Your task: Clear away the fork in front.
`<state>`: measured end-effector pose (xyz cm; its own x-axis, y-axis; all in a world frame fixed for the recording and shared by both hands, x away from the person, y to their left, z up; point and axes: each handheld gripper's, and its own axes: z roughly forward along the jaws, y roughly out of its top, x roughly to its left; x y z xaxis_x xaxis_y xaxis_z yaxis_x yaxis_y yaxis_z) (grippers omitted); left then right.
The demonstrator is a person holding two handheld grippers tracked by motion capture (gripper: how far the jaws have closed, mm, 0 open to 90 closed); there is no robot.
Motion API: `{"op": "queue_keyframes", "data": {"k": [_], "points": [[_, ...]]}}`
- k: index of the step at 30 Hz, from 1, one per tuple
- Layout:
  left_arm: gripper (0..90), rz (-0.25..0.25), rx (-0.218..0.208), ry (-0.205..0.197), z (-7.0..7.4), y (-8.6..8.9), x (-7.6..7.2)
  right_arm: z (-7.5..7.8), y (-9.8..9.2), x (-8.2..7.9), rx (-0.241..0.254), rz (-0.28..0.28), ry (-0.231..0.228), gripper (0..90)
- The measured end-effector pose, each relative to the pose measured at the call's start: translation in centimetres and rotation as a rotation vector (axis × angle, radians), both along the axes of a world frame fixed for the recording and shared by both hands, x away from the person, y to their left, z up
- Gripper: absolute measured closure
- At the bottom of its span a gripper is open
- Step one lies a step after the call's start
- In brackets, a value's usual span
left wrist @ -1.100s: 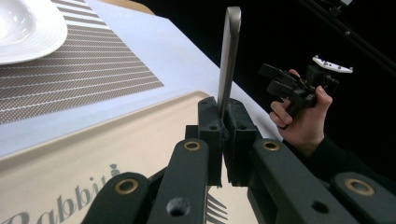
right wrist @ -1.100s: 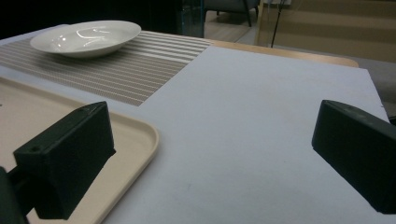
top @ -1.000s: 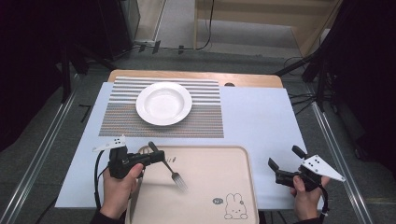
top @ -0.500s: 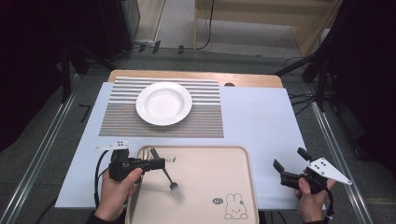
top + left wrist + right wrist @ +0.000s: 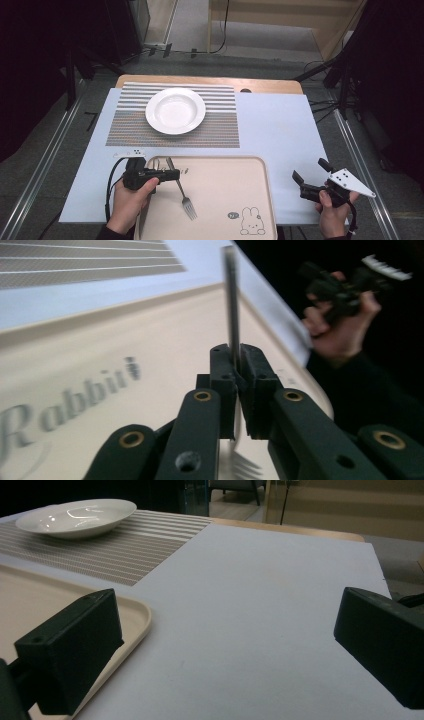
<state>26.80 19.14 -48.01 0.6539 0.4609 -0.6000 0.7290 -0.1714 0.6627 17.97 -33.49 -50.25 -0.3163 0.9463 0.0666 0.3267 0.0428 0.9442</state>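
The fork is a slim piece of plain silver metal with a long, narrow, flat handle and a short head of tines. In the high view it lies slantwise over the left part of the beige tray, handle end up near the tray's far rim and tines pointing toward the tray's near edge. The tines catch the light and look paler than the handle. In the left gripper view the handle stands up as a thin grey strip with a squared end, and the tines show blurred below the pads.

The left tongs are clamped on the fork's handle, about a third of the way down from its end, the two black pads pressed flat against the metal on either side. Their jaws have just been opening slightly, yet the handle is between them and the pads touch it. Whether the tines rest on the tray or hang just above it cannot be told.

The right tongs stand wide open with nothing between them, off the tray's right edge above the pale blue table.

Beyond the tray's far rim, a white plate sits on a striped placemat. A rabbit drawing marks the tray's near right corner.
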Motion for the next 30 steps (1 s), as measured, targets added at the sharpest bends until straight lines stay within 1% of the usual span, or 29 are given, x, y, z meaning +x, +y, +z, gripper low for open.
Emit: {"op": "queue_keyframes", "data": {"k": [1, 3, 4, 5, 6, 8, 9, 11, 13, 15, 17, 18, 21, 22, 23, 25, 27, 29, 30], "points": [[83.4, 0.005, 0.000, 0.006, -0.2, 0.0, 0.1, 0.0, 0.0, 0.0, -0.002, 0.000, 0.002, 0.0], [82.0, 0.025, 0.023, 0.002, -0.4, 0.1, 0.2, -0.1, -0.1, 0.1, -0.001, 0.002, 0.004, 0.0], [81.5, 0.032, 0.026, 0.001, -0.4, 0.1, 0.2, -0.1, -0.1, 0.1, 0.002, 0.001, 0.005, 0.0], [81.1, 0.043, 0.050, -0.008, -0.5, 0.0, 0.3, -0.1, -0.1, 0.1, 0.004, 0.001, 0.006, 0.0], [79.4, 0.055, 0.085, -0.022, -0.5, -0.2, 0.3, -0.2, -0.1, 0.1, 0.006, -0.001, 0.007, 0.0], [77.9, 0.059, 0.091, -0.022, -0.6, -0.2, 0.4, -0.2, -0.2, 0.2, 0.011, -0.001, 0.008, 0.0], [77.7, 0.063, 0.106, -0.026, -0.7, -0.3, 0.4, -0.3, -0.2, 0.2, 0.010, -0.001, 0.009, 0.0], [74.8, 0.080, 0.149, -0.045, -0.8, -0.5, 0.4, -0.3, -0.1, 0.2, 0.010, 0.000, 0.013, 0.0], [73.1, 0.094, 0.180, -0.052, -0.8, -0.7, 0.4, -0.3, -0.1, 0.3, 0.009, 0.002, 0.013, 0.0], [69.2, 0.108, 0.245, -0.064, -1.0, -1.0, 0.4, -0.4, -0.1, 0.3, 0.010, 0.003, 0.013, 0.0], [66.9, 0.105, 0.279, -0.060, -1.1, -1.1, 0.4, -0.4, -0.2, 0.3, 0.010, 0.003, 0.016, 0.0], [65.5, 0.112, 0.319, -0.067, -1.2, -1.3, 0.4, -0.4, -0.2, 0.3, 0.010, 0.004, 0.015, 0.0], [62.7, 0.104, 0.385, -0.075, -1.4, -1.7, 0.3, -0.5, -0.3, 0.3, 0.012, 0.001, 0.016, 0.0], [62.7, 0.097, 0.400, -0.077, -1.5, -1.8, 0.2, -0.5, -0.3, 0.3, 0.015, -0.001, 0.020, 0.0], [62.7, 0.099, 0.420, -0.081, -1.5, -1.9, 0.1, -0.5, -0.3, 0.3, 0.015, -0.001, 0.020, 0.0], [62.5, 0.103, 0.446, -0.089, -1.7, -2.0, 0.1, -0.5, -0.3, 0.3, 0.015, 0.000, 0.020, 0.0], [62.3, 0.104, 0.458, -0.097, -1.6, -2.0, 0.0, -0.5, -0.3, 0.4, 0.014, 0.002, 0.019, 0.0], [61.8, 0.129, 0.481, -0.137, -1.3, -1.9, -0.4, -0.5, -0.3, 0.4, 0.009, 0.004, 0.018, 0.0], [59.5, 0.140, 0.488, -0.165, -1.0, -1.7, -0.6, -0.5, -0.3, 0.4, 0.008, 0.004, 0.017, 0.0]]}}
